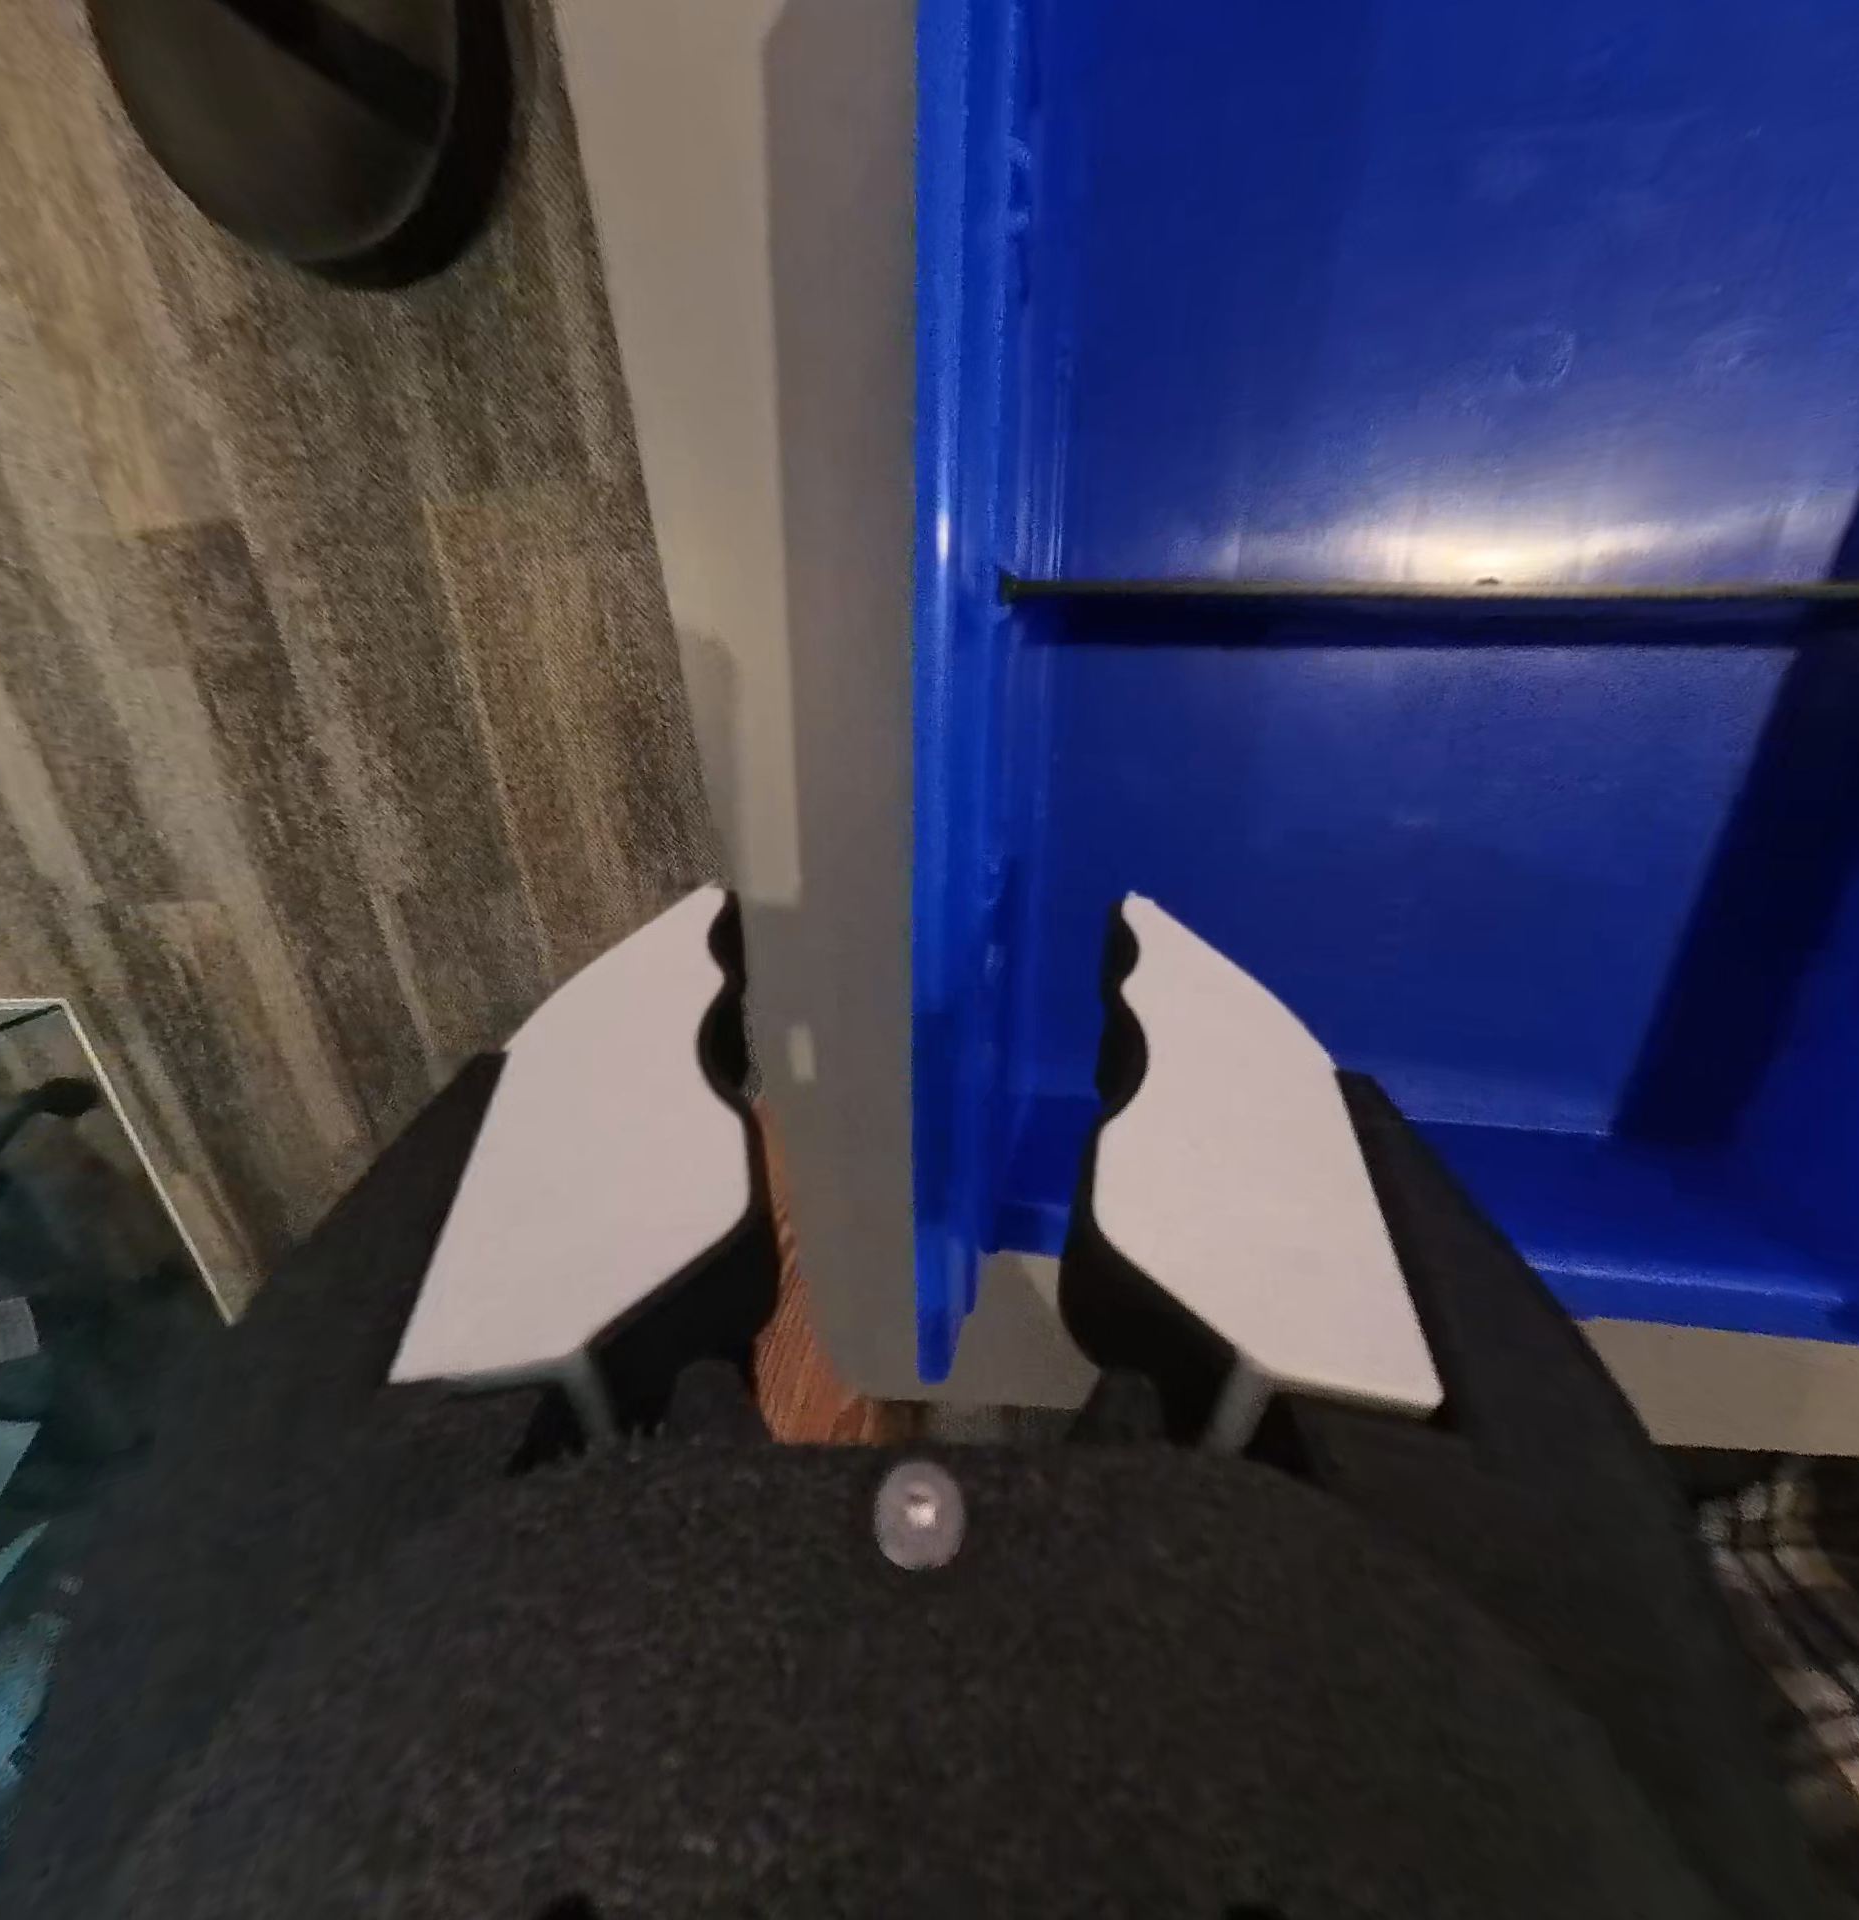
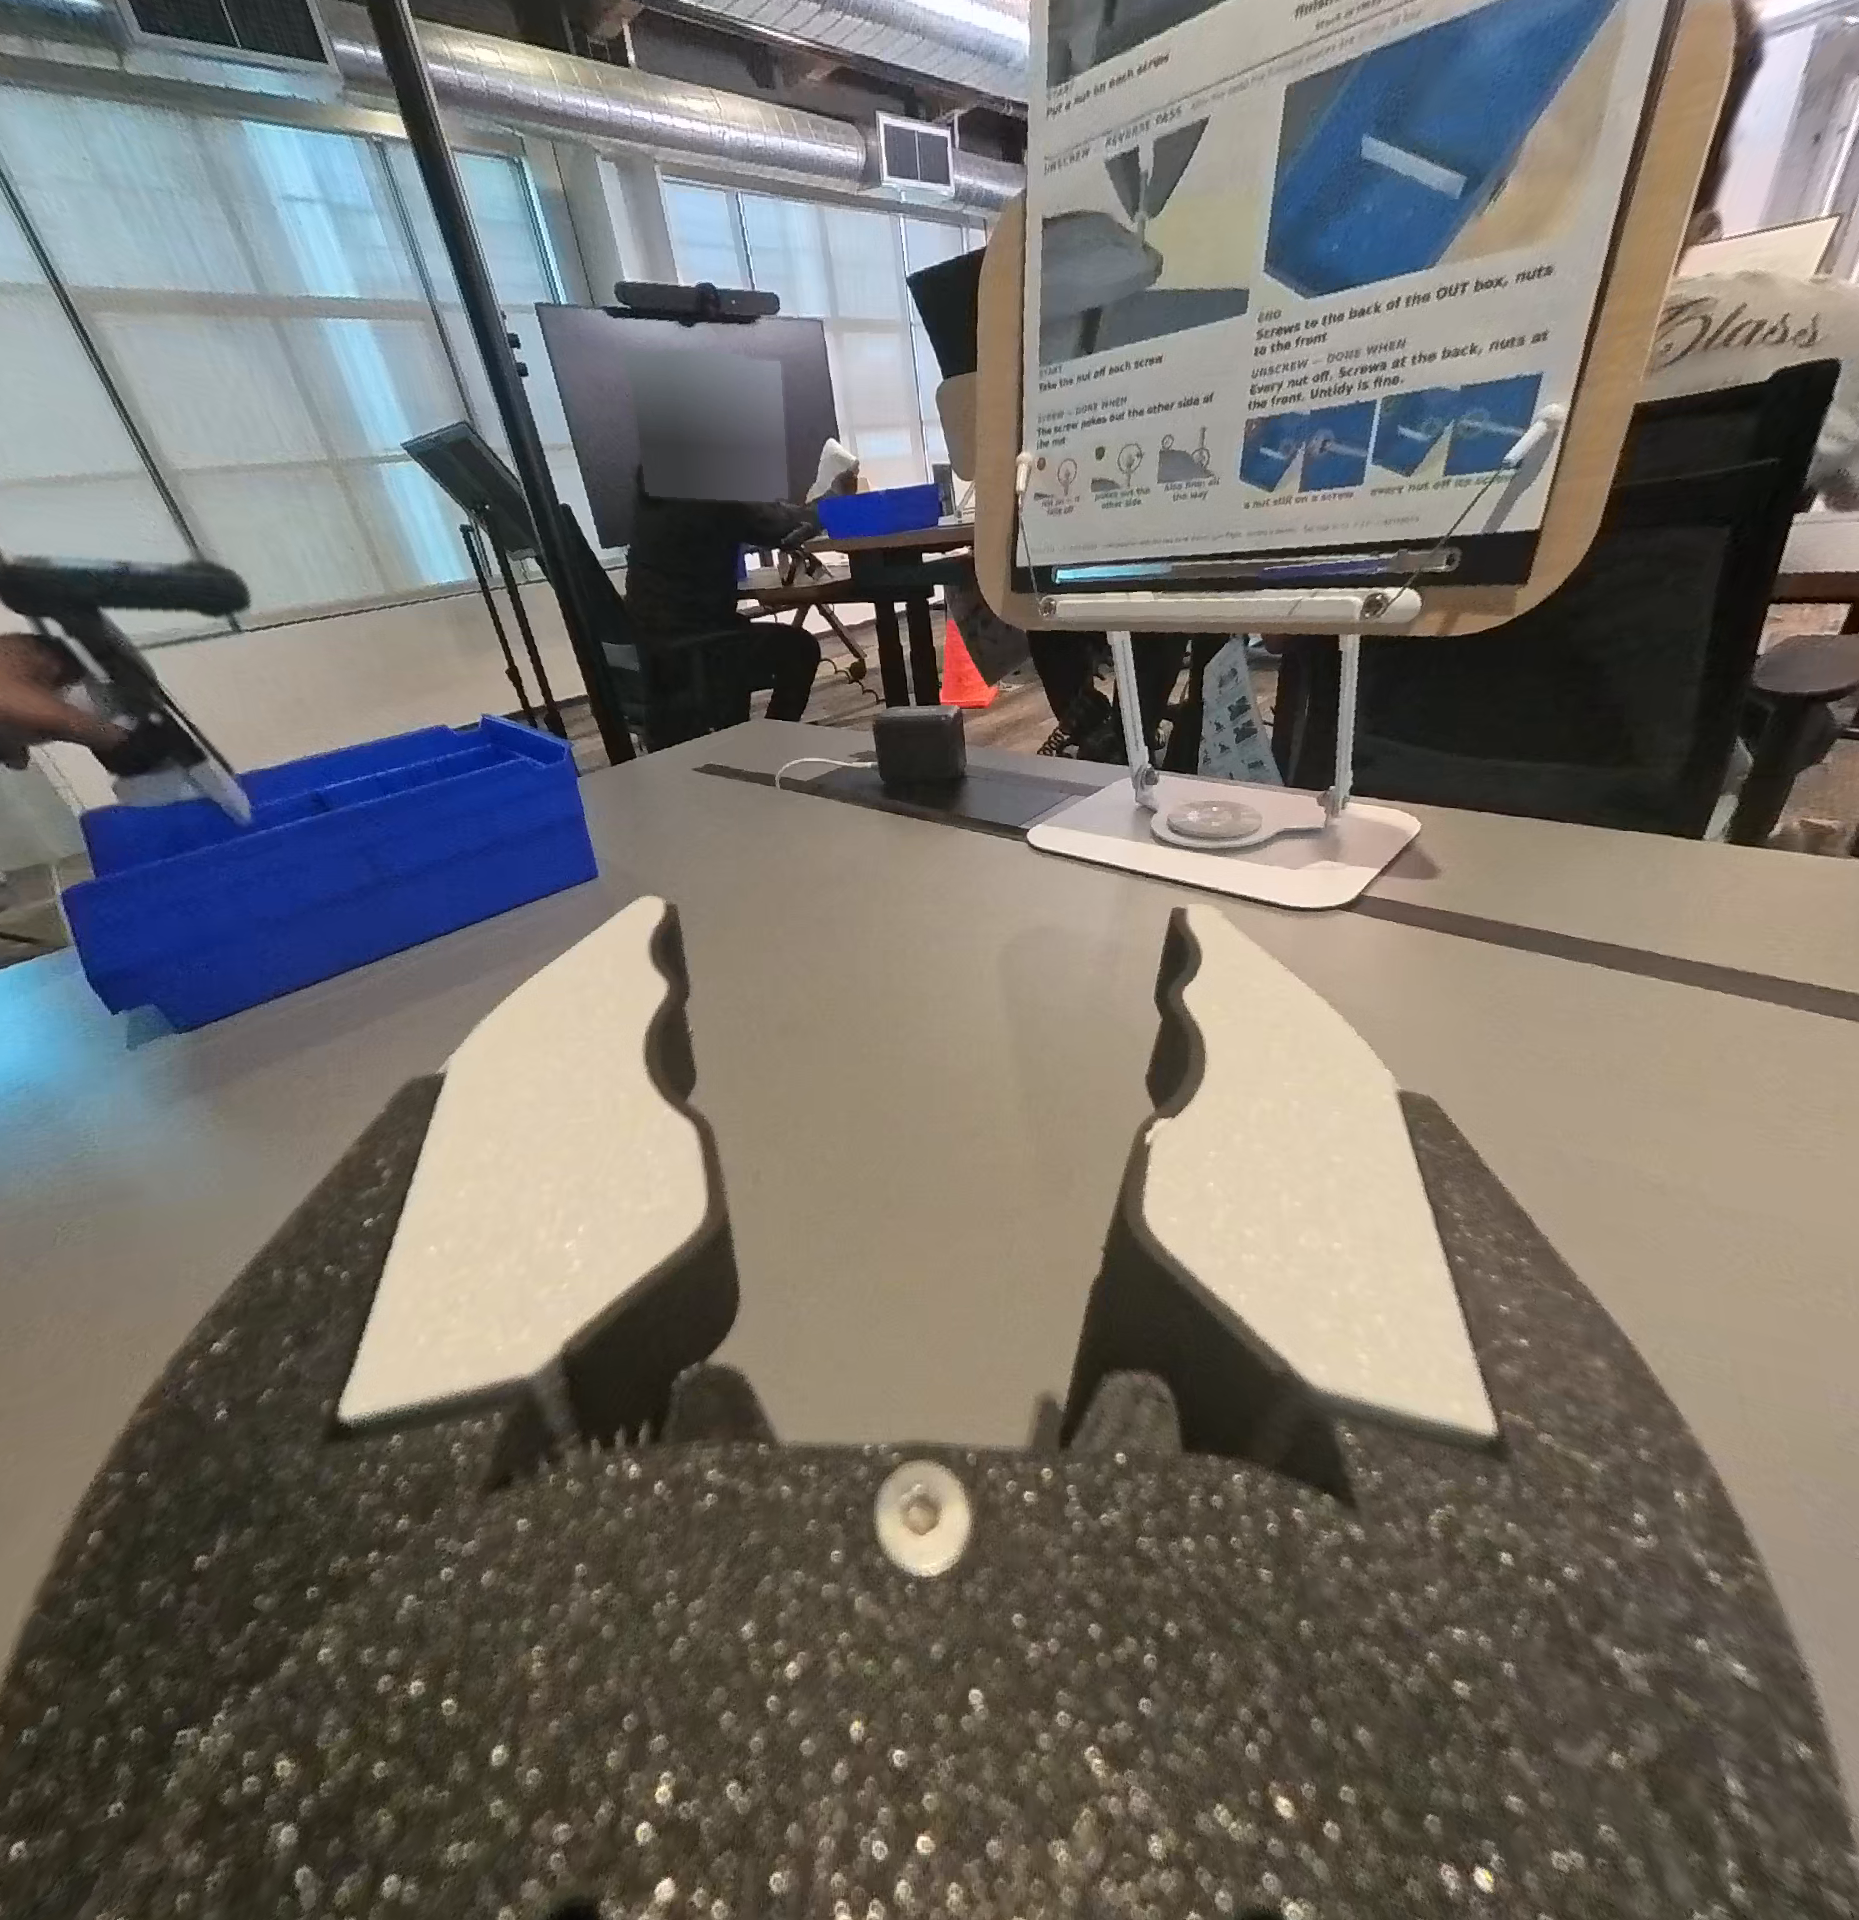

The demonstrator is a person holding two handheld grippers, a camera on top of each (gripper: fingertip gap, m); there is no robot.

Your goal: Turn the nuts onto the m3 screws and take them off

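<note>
1. Left wrist view: the left tool (image 1: 930, 1049) is hanging with its white fingers spread and nothing between them, straddling the near wall of the glossy blue plastic parts bin (image 1: 1424, 416). A thin black divider strip (image 1: 1424, 594) is crossing the bin floor. No nut or m3 screw is showing in the compartments that this view covers; motion blur is softening the picture, so something small could be escaping notice. The bin is sitting on the flat grey table (image 1: 842, 727), with wood-patterned flooring (image 1: 281, 623) beyond its edge.

2. Right wrist view: the right tool (image 2: 920, 1018) is hovering over bare table (image 2: 904, 1143), its white fingers parted and holding nothing. Far to the left, the same blue bin (image 2: 364, 862) is sitting near the table edge, and the left tool (image 2: 218, 790) is dipping its tip into it. Screws and nuts are not visible here either.

3. Step in hand, as a judgement: the left tool is reaching into the bin for a first part, so the threading is not yet begun. The next move calls for locating a small part, closing on it squarely and bringing it toward the right tool.

4. Writing: a printed instruction sheet with photographs on a wood-edged stand (image 2: 1309, 312) is facing the right tool, and its text is legible.
</note>
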